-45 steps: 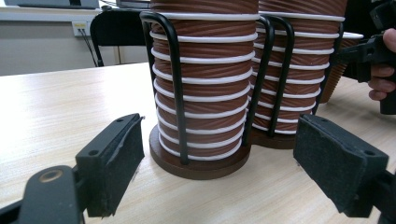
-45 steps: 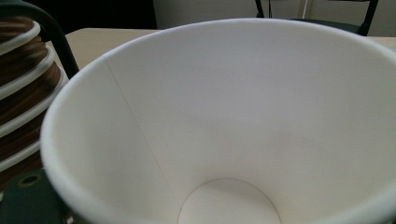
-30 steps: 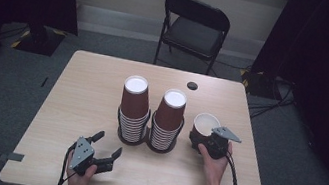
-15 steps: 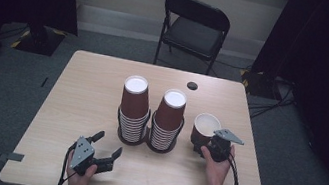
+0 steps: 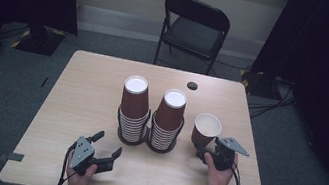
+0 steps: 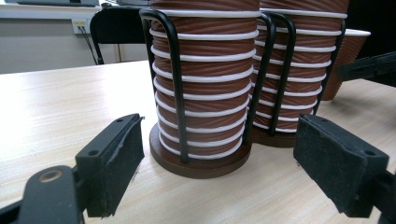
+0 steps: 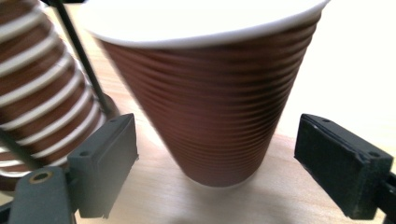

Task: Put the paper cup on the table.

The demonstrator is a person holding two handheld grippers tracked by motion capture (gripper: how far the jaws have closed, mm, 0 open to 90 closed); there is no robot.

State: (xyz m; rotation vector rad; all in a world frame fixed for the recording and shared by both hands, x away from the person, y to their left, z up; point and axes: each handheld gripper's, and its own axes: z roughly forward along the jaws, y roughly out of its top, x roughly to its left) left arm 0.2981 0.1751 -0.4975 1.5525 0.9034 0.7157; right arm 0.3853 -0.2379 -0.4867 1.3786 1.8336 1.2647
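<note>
The ribbed brown paper cup stands upright just right of the black wire cup rack, ungripped between the spread right gripper; left gripper spread, empty.

At frame centre I am looking at a single paper cup, its brown wall finely ribbed and matt, its rolled rim smooth and white. At left I am seeing stacked cups of the same ribbed paper, standing inside a thin black wire holder with a slight sheen, on a smooth brown base. The table is showing as pale wood-grain laminate, smooth with a low sheen. I am viewing the right gripper pads as black, matt, faintly grainy rubber; the left gripper pads are looking alike.
</note>
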